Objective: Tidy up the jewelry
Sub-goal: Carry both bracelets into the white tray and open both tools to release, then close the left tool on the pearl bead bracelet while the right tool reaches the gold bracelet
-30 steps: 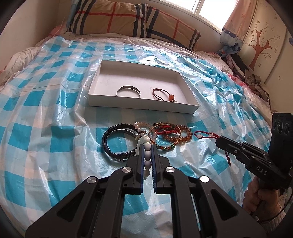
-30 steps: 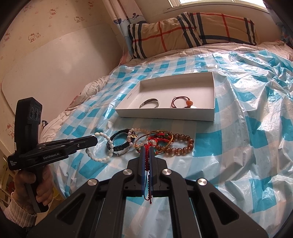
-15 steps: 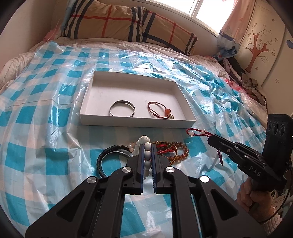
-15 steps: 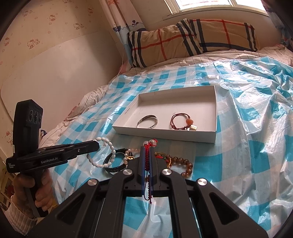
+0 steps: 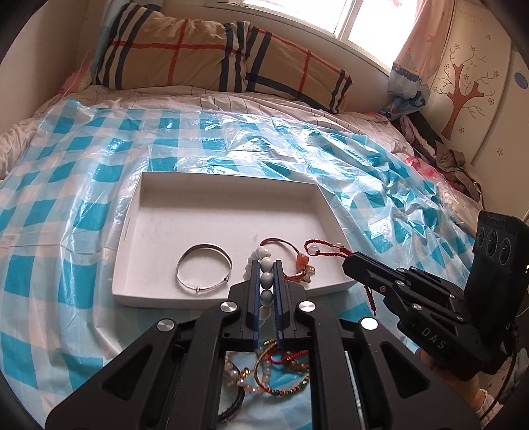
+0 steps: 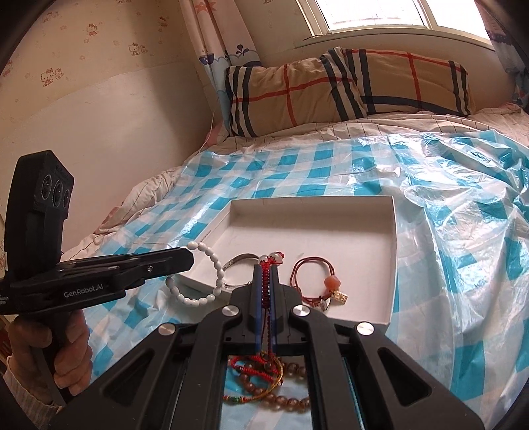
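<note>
The tray [image 5: 132, 211] sits on the plastic sheet [image 5: 82, 158] spread over the bed, pillows [image 5: 211, 56] behind it — inside, a bangle [image 5: 203, 268] lies left of a corded bracelet [image 6: 314, 281]. Before the tray's near edge, a heap of bracelets [image 5: 274, 373] rests on the sheet

Bed [image 5: 231, 102], plaid pillows [image 6: 347, 89], bright window [image 6: 380, 16].
</note>
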`<state>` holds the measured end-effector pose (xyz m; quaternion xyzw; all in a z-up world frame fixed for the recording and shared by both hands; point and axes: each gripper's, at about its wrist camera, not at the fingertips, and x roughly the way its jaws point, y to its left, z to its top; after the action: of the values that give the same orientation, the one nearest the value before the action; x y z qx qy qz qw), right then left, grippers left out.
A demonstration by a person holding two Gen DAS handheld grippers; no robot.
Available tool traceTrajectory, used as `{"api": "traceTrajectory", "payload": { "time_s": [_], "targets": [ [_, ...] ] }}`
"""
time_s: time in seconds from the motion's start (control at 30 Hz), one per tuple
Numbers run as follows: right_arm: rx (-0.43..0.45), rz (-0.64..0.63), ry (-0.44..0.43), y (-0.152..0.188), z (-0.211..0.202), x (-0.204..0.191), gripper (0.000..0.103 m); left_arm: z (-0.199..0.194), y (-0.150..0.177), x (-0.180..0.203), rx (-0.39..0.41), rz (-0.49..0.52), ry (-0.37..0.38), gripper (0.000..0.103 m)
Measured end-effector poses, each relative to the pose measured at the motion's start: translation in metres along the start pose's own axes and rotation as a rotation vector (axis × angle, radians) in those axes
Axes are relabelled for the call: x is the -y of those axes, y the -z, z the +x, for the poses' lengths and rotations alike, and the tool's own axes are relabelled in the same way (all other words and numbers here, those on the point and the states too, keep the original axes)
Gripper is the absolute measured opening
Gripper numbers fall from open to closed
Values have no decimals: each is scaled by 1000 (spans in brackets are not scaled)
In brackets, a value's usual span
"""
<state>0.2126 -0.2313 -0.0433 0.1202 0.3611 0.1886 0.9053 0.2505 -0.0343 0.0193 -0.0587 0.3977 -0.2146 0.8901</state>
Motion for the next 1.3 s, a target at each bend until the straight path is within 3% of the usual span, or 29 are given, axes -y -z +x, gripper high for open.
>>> {"api": "traceTrajectory", "payload": {
  "time_s": [0.1,0.17,0.2,0.23,0.4,0.6,0.87,0.93,1.03,1.3],
  "targets": [
    [-2,-17,23,-6,17,6,5,16,-9,-3,10,4,-16,7],
    [-43,-11,65,-7,32,12,17,32,-13,-10,-8,2,-71,7],
    [-40,5,72,-5,33,16,31,40,-13,-15,-33,-8,-88,8],
    [-39,13,69,-4,30,17,31,44,-12,-20,-49,-20,-97,9],
    [-81,-5,47,19,10,10,31,28,10,-35,-45,-31,-134,36],
    [-211,24,9,60,8,7,31,17,50,-30,-105,31,-125,40],
    [-291,26,19,70,25,5,30,32,70,-18,-155,127,-129,43],
    [-311,19,19,72,29,4,21,34,69,-16,-160,145,-127,46],
    [-308,12,8,73,26,2,7,41,68,-16,-185,158,-118,49],
    [-271,72,24,85,-22,10,5,55,73,-9,-245,223,-101,50]
  ]
}}
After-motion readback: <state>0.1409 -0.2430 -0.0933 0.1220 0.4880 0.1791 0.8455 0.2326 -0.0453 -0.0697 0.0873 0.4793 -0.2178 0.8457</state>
